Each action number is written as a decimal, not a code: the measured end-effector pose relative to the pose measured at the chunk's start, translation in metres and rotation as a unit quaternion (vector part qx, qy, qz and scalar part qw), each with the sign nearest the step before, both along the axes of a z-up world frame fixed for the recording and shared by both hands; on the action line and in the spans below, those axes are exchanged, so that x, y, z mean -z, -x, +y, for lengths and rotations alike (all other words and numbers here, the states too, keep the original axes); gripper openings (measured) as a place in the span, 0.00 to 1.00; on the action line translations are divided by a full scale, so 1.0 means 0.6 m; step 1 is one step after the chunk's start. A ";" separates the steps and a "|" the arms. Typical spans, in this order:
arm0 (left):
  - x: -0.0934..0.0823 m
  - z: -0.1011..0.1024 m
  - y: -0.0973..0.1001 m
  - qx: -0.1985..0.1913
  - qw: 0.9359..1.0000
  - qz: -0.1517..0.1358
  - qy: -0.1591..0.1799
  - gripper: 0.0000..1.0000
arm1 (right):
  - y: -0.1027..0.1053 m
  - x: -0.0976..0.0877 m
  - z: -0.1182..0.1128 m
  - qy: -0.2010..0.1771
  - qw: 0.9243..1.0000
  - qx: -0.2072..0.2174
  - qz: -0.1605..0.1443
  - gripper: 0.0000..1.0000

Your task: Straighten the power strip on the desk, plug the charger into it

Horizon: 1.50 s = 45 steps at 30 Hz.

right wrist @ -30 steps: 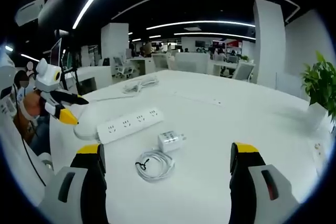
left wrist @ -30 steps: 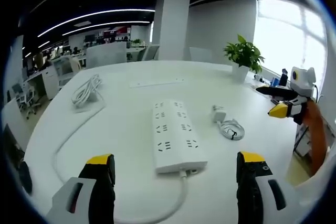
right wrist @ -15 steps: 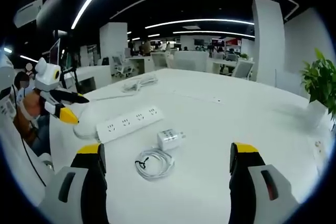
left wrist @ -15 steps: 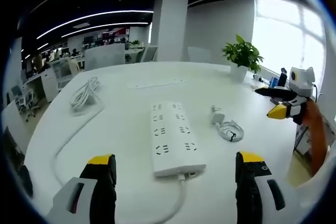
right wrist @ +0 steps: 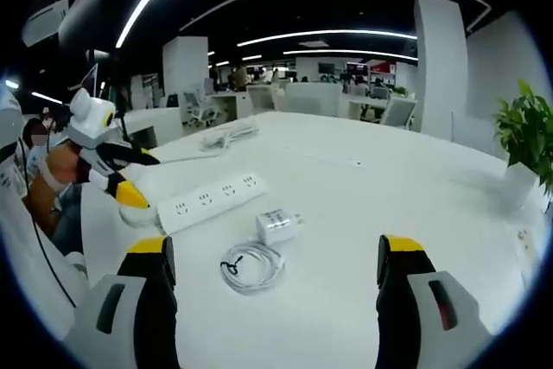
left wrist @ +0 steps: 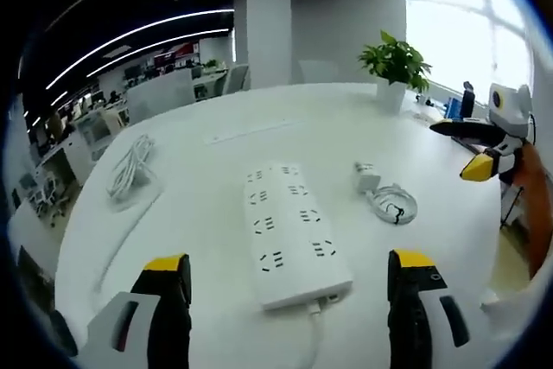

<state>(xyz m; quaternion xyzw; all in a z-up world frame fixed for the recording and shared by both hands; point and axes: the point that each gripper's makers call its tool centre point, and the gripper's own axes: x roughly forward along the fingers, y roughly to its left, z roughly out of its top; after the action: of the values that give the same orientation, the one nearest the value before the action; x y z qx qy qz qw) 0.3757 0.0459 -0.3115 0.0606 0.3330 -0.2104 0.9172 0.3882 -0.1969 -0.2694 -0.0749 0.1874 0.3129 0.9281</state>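
Observation:
A white power strip [left wrist: 289, 231] lies on the white desk [left wrist: 207, 162], its cord end nearest me, at a slight angle. My left gripper [left wrist: 288, 261] stands open just above that near end, one jaw to each side. To the strip's right lie a white charger [left wrist: 367, 176] and its coiled cable [left wrist: 393, 206]. My right gripper [left wrist: 458, 149] hangs open at the right. In the right gripper view the charger [right wrist: 278, 224] and the coil [right wrist: 251, 265] lie ahead of the open right gripper [right wrist: 274, 246], with the strip [right wrist: 212, 200] behind them. The left gripper [right wrist: 143, 177] hovers at the strip's left end.
A potted plant [left wrist: 395, 62] stands at the desk's far side. A bundled white cord [left wrist: 130, 162] lies at the back left, and a flat white bar [left wrist: 255, 130] lies beyond the strip. An orange sleeve [left wrist: 527, 205] shows at the right edge. Office desks and chairs fill the background.
The left gripper has moved in toward the power strip's cord end, so the strip looks larger and lower in its view. The right gripper has hardly moved.

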 end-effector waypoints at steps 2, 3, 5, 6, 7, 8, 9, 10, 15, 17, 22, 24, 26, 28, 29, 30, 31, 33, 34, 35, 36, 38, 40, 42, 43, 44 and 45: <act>0.004 -0.007 0.001 0.007 1.000 0.013 0.016 0.88 | 0.000 0.005 -0.006 0.017 1.000 0.001 -0.002 0.96; 0.006 -0.008 -0.001 0.013 1.000 0.017 0.022 0.86 | -0.002 0.009 -0.009 0.024 1.000 0.004 -0.001 0.96; 0.009 -0.011 -0.006 0.023 0.999 0.018 0.019 0.86 | -0.003 0.013 -0.011 0.028 1.000 0.007 0.003 0.96; 0.010 -0.012 -0.008 0.027 0.999 0.019 0.013 0.87 | -0.003 0.014 -0.011 0.024 1.000 0.008 0.005 0.96; 0.009 -0.013 -0.011 0.030 0.999 0.016 0.007 0.90 | -0.003 0.012 -0.010 0.017 1.000 0.009 0.006 0.96; 0.008 -0.014 -0.015 0.032 0.999 0.013 0.003 0.93 | -0.003 0.010 -0.009 0.014 1.000 0.008 0.005 0.96; 0.007 -0.015 -0.020 0.032 0.999 0.012 0.000 0.93 | -0.003 0.008 -0.007 0.011 1.000 0.007 0.004 0.95; 0.008 -0.016 -0.024 0.033 0.999 0.012 -0.002 0.94 | -0.003 0.007 -0.006 0.008 1.000 0.007 0.004 0.95; 0.042 -0.024 -0.045 0.036 0.998 0.040 -0.035 0.90 | -0.008 0.006 -0.004 0.002 1.000 0.005 -0.001 0.95; 0.052 -0.027 -0.053 0.033 0.997 0.046 -0.049 0.89 | -0.012 0.010 -0.007 -0.001 1.000 0.008 0.004 0.95; 0.052 -0.049 -0.057 0.028 0.998 0.053 -0.022 0.92 | -0.013 0.013 -0.019 -0.010 1.000 0.010 0.005 0.94; 0.062 -0.057 -0.055 0.031 0.997 0.063 -0.024 0.89 | -0.015 0.015 -0.024 -0.012 1.000 0.012 0.005 0.94; 0.074 -0.063 -0.051 0.035 0.996 0.079 -0.027 0.84 | -0.015 0.017 -0.025 -0.016 1.000 0.011 0.005 0.94; 0.087 -0.065 -0.051 0.032 0.995 0.088 -0.033 0.83 | -0.017 0.019 -0.026 -0.020 1.000 0.009 0.005 0.94; 0.093 -0.059 -0.051 0.029 0.994 0.090 -0.051 0.82 | -0.017 0.019 -0.027 -0.021 1.000 0.009 0.005 0.94; 0.097 -0.055 -0.051 0.025 0.994 0.093 -0.060 0.81 | -0.018 0.019 -0.029 -0.022 1.000 0.009 0.006 0.94; 0.099 -0.054 -0.051 0.019 0.994 0.094 -0.058 0.79 | -0.017 0.020 -0.031 -0.023 1.000 0.008 0.005 0.94; 0.094 -0.048 -0.051 0.015 0.994 0.096 -0.059 0.76 | -0.017 0.018 -0.033 -0.024 1.000 0.004 0.003 0.93; 0.095 -0.045 -0.052 0.013 0.993 0.099 -0.062 0.75 | -0.017 0.016 -0.032 -0.025 1.000 -0.002 -0.002 0.92; 0.097 -0.043 -0.052 0.008 0.993 0.104 -0.059 0.75 | -0.018 0.013 -0.030 -0.027 1.000 -0.010 -0.005 0.91; 0.098 -0.044 -0.052 0.007 0.993 0.105 -0.058 0.75 | -0.021 0.008 -0.026 -0.030 0.999 -0.021 -0.008 0.91; 0.099 -0.045 -0.052 0.007 0.992 0.106 -0.063 0.75 | -0.029 -0.012 -0.009 -0.018 0.997 -0.067 -0.042 0.88; 0.100 -0.045 -0.052 0.006 0.992 0.107 -0.067 0.75 | -0.041 -0.037 0.012 -0.003 0.990 -0.111 -0.090 0.86; 0.102 -0.033 -0.066 0.006 0.992 0.110 -0.068 0.75 | -0.048 -0.042 0.032 0.035 0.980 -0.164 -0.109 0.79; 0.102 -0.030 -0.069 0.006 0.991 0.112 -0.068 0.75 | -0.048 -0.035 0.042 0.069 0.973 -0.195 -0.103 0.73; 0.102 -0.032 -0.067 0.006 0.991 0.113 -0.069 0.75 | -0.051 -0.032 0.055 0.092 0.966 -0.220 -0.104 0.73; 0.102 -0.035 -0.064 0.006 0.991 0.113 -0.070 0.75 | -0.057 -0.033 0.070 0.111 0.957 -0.241 -0.114 0.76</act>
<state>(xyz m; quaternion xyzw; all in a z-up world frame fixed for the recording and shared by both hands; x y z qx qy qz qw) 0.4143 0.0251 -0.3726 0.1021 0.4483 -0.1981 0.8657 0.4222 -0.1552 -0.2495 -0.2555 0.0899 0.4935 0.8265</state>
